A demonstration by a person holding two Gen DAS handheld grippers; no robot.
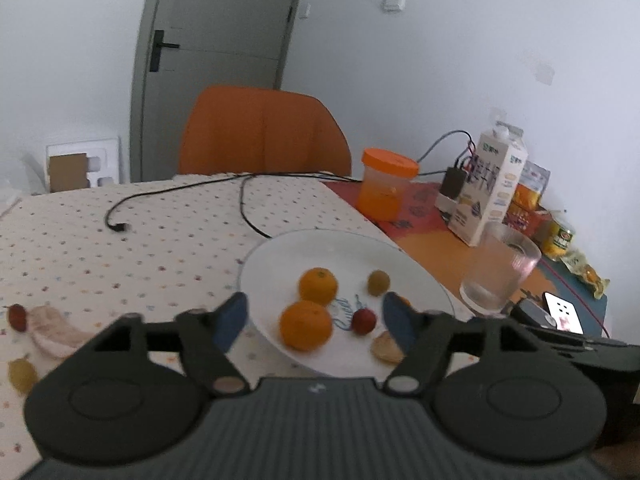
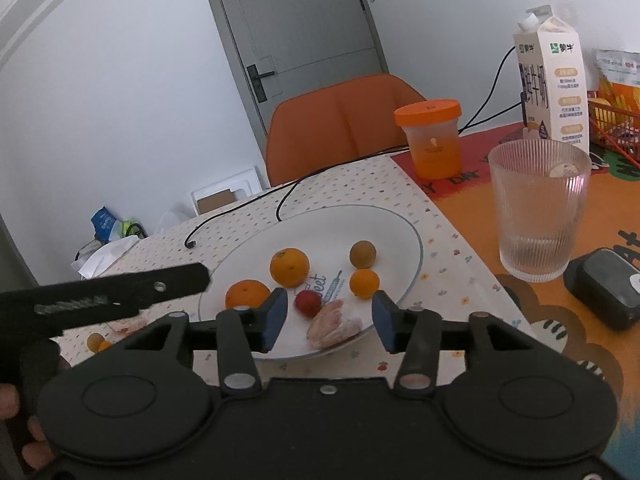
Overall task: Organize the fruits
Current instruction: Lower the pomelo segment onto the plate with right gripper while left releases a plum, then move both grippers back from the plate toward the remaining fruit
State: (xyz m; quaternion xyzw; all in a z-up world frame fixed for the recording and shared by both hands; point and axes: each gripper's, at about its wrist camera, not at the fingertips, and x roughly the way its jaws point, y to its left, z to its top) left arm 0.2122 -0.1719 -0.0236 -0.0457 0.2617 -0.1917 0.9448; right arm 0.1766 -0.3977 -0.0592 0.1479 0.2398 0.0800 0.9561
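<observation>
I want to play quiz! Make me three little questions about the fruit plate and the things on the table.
1. True or false: the right gripper is holding the small red fruit.
2. Which fruit on the white plate lies nearest the right gripper?
A. the pomelo segment
B. the brownish green fruit
C. the larger orange
3. Fill the gap: the orange lid sits on a ____.

Key:
1. False. Its jaws stand open, with nothing between them.
2. A.
3. Tub (the plastic tub beyond the plate).
</observation>
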